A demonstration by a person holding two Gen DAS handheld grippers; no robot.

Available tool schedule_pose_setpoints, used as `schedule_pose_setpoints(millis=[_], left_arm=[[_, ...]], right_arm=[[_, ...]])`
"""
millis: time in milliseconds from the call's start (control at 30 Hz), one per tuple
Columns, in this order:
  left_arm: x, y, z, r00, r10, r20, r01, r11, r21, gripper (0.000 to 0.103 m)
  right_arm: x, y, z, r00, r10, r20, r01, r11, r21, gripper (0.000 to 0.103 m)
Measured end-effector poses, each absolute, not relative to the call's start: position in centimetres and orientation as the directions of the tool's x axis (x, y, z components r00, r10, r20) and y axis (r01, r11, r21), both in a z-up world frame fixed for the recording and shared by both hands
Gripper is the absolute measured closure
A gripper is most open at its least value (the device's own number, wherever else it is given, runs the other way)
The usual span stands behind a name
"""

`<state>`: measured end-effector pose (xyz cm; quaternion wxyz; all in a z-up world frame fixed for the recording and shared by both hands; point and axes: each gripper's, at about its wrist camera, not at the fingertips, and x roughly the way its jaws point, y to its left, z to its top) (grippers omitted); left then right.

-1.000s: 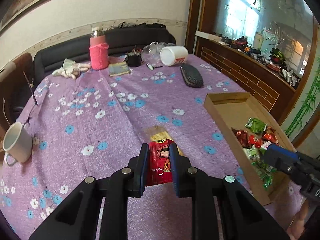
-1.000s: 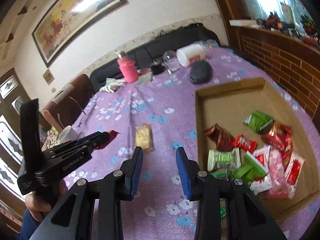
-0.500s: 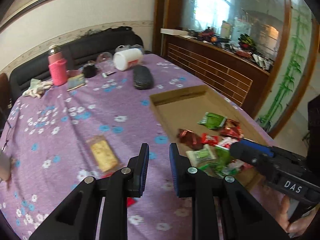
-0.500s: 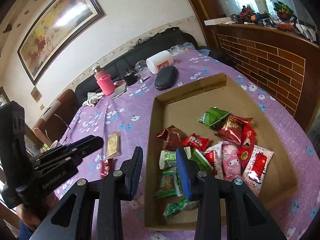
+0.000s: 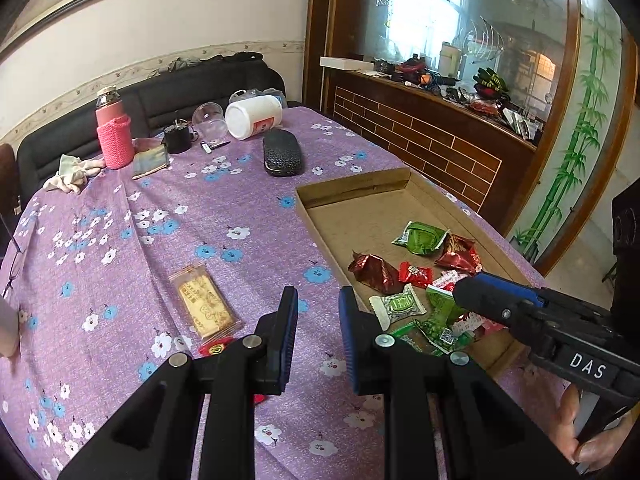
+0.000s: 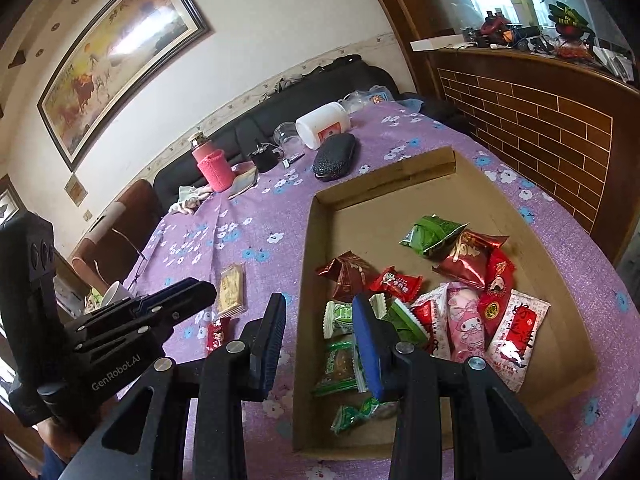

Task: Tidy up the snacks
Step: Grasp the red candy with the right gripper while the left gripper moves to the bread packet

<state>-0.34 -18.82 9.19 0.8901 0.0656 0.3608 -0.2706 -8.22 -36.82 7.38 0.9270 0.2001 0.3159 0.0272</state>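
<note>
- Snacks lie in two groups: most sit in a shallow cardboard box (image 6: 400, 176), and two lie outside it on the desk (image 5: 200, 208), which has a purple flowered cloth.
- In the box, near its close end, the packets are heaped and overlapping. They include a green packet (image 6: 434, 232), a dark red foil packet (image 6: 348, 276), a pink packet (image 6: 464, 320) and a white-and-red packet (image 6: 516, 324). The far half of the box is bare.
- Left of the box, a flat yellow packet (image 5: 204, 306) lies on the cloth, well apart from the box wall.
- Just nearer than it lies a small red packet (image 6: 218, 332), partly hidden under a finger in the left wrist view.
- The left gripper (image 5: 318, 300) has its jaws drawn to a narrow gap with nothing between them. It hangs over the cloth between the yellow packet and the box, and the right wrist view shows it above the small red packet.
- The right gripper (image 6: 320, 300) has its jaws somewhat apart and holds nothing. It hangs over the near left wall of the box, with green wrappers below its right finger.
- A hand (image 5: 580, 436) grips the right gripper's handle at the lower right of the left wrist view.
- At the far end of the desk stand a pink flask (image 5: 114, 136), a white jar (image 5: 254, 116) on its side, a black case (image 5: 282, 158) and a crumpled rag (image 5: 72, 170).
</note>
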Motion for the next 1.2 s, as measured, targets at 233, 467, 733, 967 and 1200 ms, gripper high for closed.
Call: schedule_pose_setpoints(millis=[233, 467, 733, 967, 1200], left_arm=[[0.2, -16.8, 9.0, 0.599, -0.429, -0.676, 0.503, 0.859, -0.099, 0.083], [0.9, -13.7, 8.5, 0.616, -0.403, -0.677, 0.45, 0.885, -0.117, 0.083], [2.5, -10.1, 7.8, 0.625, -0.379, -0.682, 0.388, 0.909, -0.151, 0.083], [4.0, -6.2, 6.9, 0.653, -0.343, -0.676, 0.308, 0.935, -0.177, 0.083], [5.7, -4.4, 4.8, 0.61, -0.352, -0.709, 0.267, 0.935, -0.235, 0.083]], right_arm=[[-7.9, -36.0, 7.3, 0.789, 0.191, -0.584, 0.065, 0.919, 0.389, 0.065], [-7.4, -35.3, 7.1, 0.773, 0.212, -0.598, 0.056, 0.916, 0.398, 0.065], [-5.2, -32.3, 6.7, 0.711, 0.284, -0.643, 0.001, 0.914, 0.405, 0.061], [-0.6, -25.2, 4.5, 0.584, 0.287, -0.759, -0.097, 0.953, 0.285, 0.055], [3.4, -21.3, 1.1, 0.525, 0.195, -0.829, -0.101, 0.981, 0.167, 0.054]])
